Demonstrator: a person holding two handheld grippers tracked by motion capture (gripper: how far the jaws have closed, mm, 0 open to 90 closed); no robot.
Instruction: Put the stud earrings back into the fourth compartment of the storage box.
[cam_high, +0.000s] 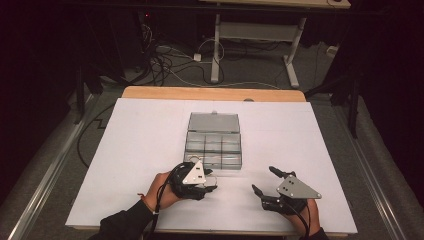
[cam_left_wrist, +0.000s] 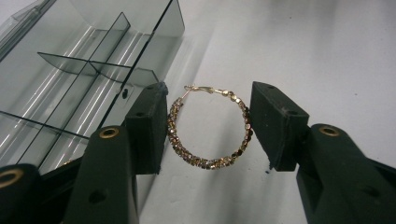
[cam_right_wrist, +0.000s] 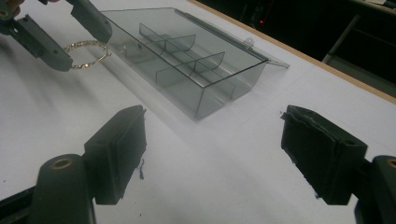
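While the gold hoop earring (cam_left_wrist: 208, 127) sits clamped across its width in the left gripper (cam_left_wrist: 208, 128) jaws, just beside the clear compartment box (cam_high: 214, 141) on the white surface (cam_high: 135, 150); keep it level, lift over the wall, release inside; right gripper (cam_right_wrist: 212, 154) jaws wide apart, empty.

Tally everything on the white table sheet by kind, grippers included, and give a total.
Grippers: 2, left gripper and right gripper
Gold hoop earring: 1
Clear compartment box, lid open: 1
Total: 4
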